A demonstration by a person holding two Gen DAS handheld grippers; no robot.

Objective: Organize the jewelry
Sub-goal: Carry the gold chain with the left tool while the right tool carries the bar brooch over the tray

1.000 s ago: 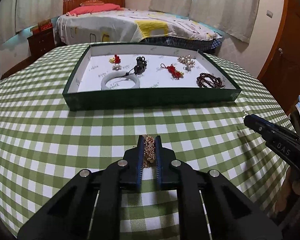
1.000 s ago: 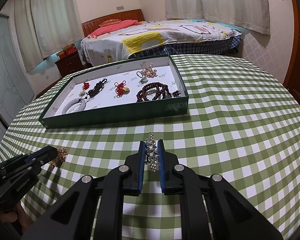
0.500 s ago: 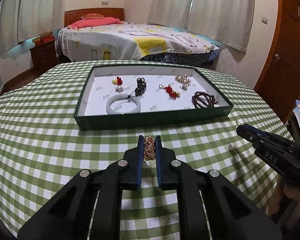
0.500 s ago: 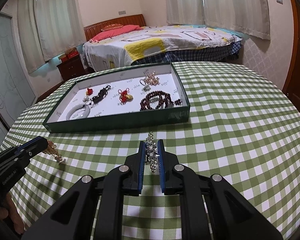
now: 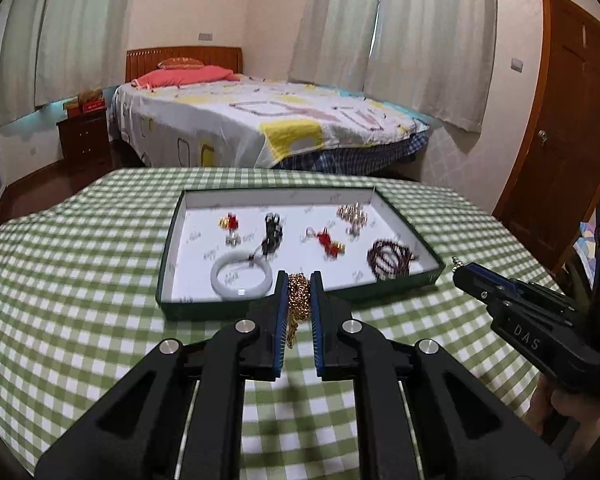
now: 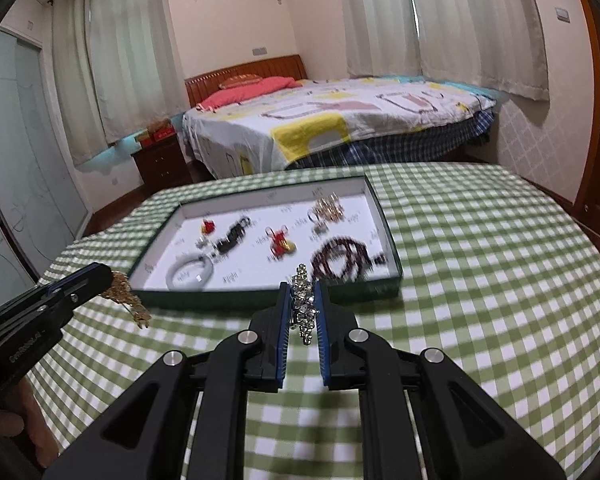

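Left wrist view: left claw (image 5: 299,292) clenched on a gold chain (image 5: 298,300), limp metal links; green tray (image 5: 300,310) lies directly ahead (long axis crosswise). Right wrist view: right claw (image 6: 304,304) clenched on a rhinestone piece (image 6: 304,304), rigid and faceted; tray's right end, by the dark beads (image 6: 340,260), is nearer.

The surface (image 5: 80,264) is being covered by a green-and-white checked cloth (image 6: 500,264). A shallow dark green tray (image 5: 260,312) with a white floor is being carried directly on the cloth.
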